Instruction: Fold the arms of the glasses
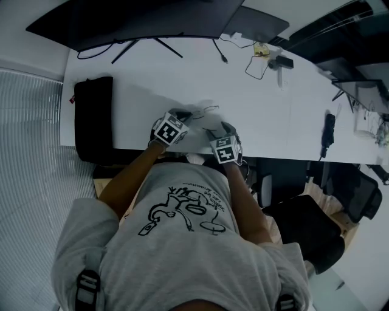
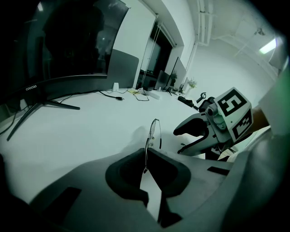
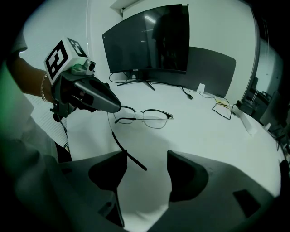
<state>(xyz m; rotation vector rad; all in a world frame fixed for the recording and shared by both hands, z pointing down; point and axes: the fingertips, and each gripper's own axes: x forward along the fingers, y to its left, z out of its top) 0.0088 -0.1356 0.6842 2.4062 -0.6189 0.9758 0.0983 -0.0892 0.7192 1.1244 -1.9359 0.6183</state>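
Fold in progress, seen from the head and both tool cameras. White worktop (image 1: 152, 79) with a curved monitor (image 1: 134, 18) at its 12 o'clock edge in the head view, a black flat item (image 1: 91, 115) at 9 o'clock, and the person at 6 o'clock. Both tools meet just inside the 6 o'clock edge.

The left tool (image 3: 113, 107) has its jaws pinched together on the glasses (image 3: 145, 117) at one end of the front frame. Whether the frame rests on the worktop or hangs just above it cannot be told. The right tool (image 3: 146, 170) has its jaws wide and grips nothing.

In the right gripper view the frame's long axis runs 9 to 3 o'clock. One open arm (image 3: 122, 149) leaves the hinge beside the left tool and points toward 5 o'clock. Its tip lies in the gap of the right tool, close against the 9 o'clock jaw, and contact there is not resolved.

The right tool is therefore nearer the free tip, while the left tool serves as anchor. The coming move probably swings that tip toward 2 o'clock, in behind the lenses. A fine line behind the lenses may be the second arm already folded, but it is too thin to confirm
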